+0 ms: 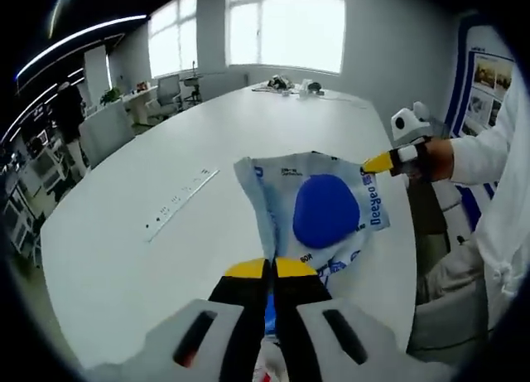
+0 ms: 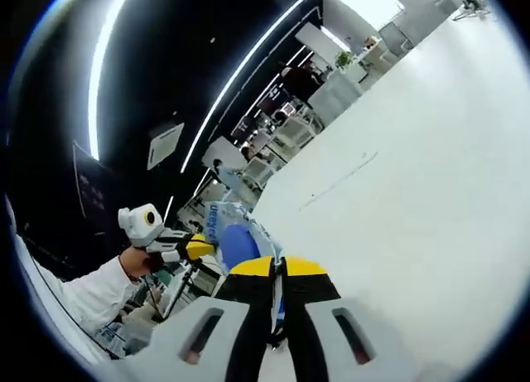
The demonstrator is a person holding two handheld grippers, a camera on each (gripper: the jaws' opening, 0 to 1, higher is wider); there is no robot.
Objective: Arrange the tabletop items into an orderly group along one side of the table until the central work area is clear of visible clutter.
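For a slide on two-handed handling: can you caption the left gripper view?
Both grippers, left and right, hold a blue-and-white packet stretched above the white table.

**Materials and finishes**

The packet looks like thin, crinkled plastic film, slightly glossy, with a smooth blue printed patch. The table has a smooth, matt white top; a strip along its middle looks like plain plastic. Both gripper jaws carry matt black bodies with smooth yellow tips.
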